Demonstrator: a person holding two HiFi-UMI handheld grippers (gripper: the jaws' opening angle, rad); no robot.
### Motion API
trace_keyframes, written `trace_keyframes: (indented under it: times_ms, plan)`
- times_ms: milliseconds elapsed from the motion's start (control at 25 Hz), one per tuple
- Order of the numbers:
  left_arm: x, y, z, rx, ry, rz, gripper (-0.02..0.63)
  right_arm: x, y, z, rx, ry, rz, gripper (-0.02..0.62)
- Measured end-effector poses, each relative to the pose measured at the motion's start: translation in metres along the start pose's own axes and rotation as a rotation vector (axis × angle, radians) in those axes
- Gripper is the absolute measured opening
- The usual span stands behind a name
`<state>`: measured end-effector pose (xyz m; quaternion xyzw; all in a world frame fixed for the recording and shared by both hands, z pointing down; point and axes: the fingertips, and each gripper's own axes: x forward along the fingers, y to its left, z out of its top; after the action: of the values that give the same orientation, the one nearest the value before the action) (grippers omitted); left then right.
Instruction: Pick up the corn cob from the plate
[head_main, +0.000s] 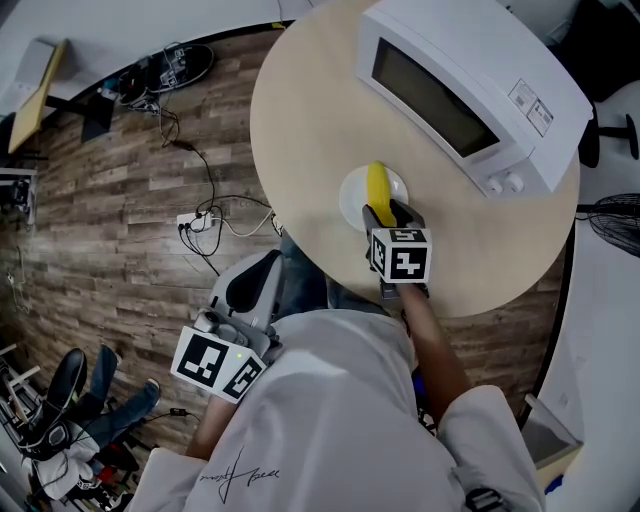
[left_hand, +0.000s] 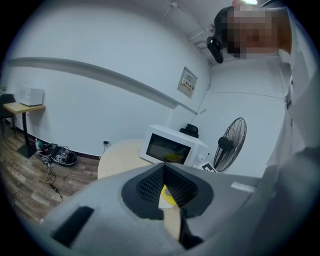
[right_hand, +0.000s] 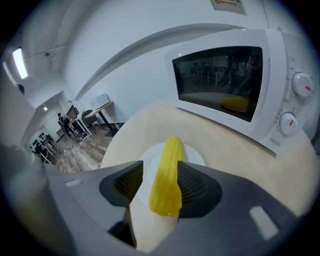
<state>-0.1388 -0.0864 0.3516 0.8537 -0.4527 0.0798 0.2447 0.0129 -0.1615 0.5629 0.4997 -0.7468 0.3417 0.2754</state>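
Note:
The yellow corn cob (head_main: 378, 188) lies on a small white plate (head_main: 350, 200) on the round table, in front of the microwave. My right gripper (head_main: 390, 215) is down at the plate's near side, open, with the near end of the corn cob (right_hand: 167, 170) between its jaws. The right pad is close against the cob and a gap shows at the left pad; the cob still rests on the plate (right_hand: 192, 152). My left gripper (head_main: 262, 268) hangs off the table's near-left edge, its tips together with nothing in them. In the left gripper view (left_hand: 164, 172) the corn (left_hand: 170, 196) peeks past the jaws.
A white microwave (head_main: 470, 90) stands at the back right of the pale round table (head_main: 300, 130), door closed. A standing fan (left_hand: 230, 142) is beyond the table. Cables and a power strip (head_main: 200, 222) lie on the wood floor to the left.

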Motion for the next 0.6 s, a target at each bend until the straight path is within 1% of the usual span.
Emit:
trace_keyframes:
  times_ms: [160, 400, 600]
  plan:
    - [0.0, 0.001, -0.002, -0.005, 0.009, -0.006, 0.002, 0.008, -0.006, -0.004, -0.012, 0.02, -0.029, 0.219]
    - [0.001, 0.007, -0.003, -0.016, 0.018, -0.005, 0.002, 0.02, -0.013, -0.009, -0.015, 0.064, -0.042, 0.263]
    - [0.004, 0.011, -0.004, -0.025, 0.025, -0.01, 0.002, 0.031, -0.016, -0.013, -0.021, 0.102, -0.058, 0.268]
